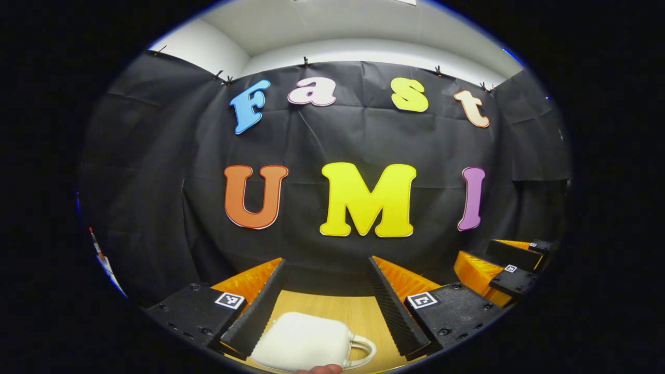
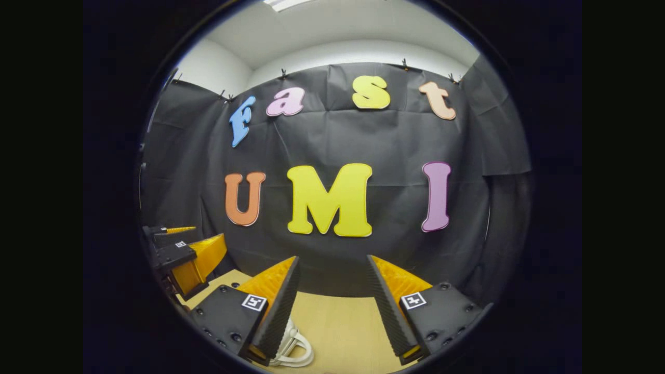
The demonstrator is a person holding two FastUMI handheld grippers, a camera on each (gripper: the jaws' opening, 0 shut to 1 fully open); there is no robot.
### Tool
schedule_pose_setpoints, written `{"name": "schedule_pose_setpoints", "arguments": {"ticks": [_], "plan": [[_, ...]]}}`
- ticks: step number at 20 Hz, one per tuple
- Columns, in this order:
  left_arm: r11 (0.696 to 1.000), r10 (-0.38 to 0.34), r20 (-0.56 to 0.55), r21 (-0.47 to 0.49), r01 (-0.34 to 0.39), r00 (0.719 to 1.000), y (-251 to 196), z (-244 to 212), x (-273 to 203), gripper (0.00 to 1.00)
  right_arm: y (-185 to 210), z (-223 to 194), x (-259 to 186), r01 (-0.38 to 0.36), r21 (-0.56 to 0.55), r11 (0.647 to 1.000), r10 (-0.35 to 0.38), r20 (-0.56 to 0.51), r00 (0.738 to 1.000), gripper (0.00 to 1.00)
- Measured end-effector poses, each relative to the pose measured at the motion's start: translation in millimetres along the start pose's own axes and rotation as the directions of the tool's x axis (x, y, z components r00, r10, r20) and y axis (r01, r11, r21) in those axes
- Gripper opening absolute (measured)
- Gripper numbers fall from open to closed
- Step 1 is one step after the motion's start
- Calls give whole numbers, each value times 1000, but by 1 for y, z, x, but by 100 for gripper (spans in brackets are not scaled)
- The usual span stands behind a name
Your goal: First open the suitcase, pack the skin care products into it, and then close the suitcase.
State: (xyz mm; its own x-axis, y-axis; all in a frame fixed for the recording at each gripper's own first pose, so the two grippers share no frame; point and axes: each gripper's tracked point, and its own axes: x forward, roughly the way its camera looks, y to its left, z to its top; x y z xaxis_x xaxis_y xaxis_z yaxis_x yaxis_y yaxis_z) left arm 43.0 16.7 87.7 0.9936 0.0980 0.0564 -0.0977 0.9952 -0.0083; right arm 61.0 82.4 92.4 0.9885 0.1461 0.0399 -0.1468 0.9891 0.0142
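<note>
The black cloth wall stands far across the booth. Below it the wooden worktop (image 1: 358,311) runs toward me, bare in the middle. On its near edge lies the white suitcase (image 1: 304,340), small and rounded, closed as far as I can tell, its looped handle (image 1: 363,350) pointing right. A fingertip (image 1: 319,369) shows just below the case.

My left gripper (image 1: 327,304) hangs above the case with its jaws spread wide, holding nothing. My right gripper (image 2: 335,304) hangs to the right of it, jaws equally wide and empty, and I see the handle loop just beside its left finger (image 2: 275,311).

I cannot see any skin care products from here, nor the seam or latch of the case. I judge opening has not begun. The risk: the smooth rounded shell may slip or skid along the worktop if I pinch it off-centre, and the thin handle could snag a finger.
</note>
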Motion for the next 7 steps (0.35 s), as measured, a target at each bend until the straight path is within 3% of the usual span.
{"name": "schedule_pose_setpoints", "arguments": {"ticks": [7], "plan": [[999,23,7,26,-24,1000,11,6,-4,98,10,0,7,-20,2,1000,20,-2,1000,76]]}}
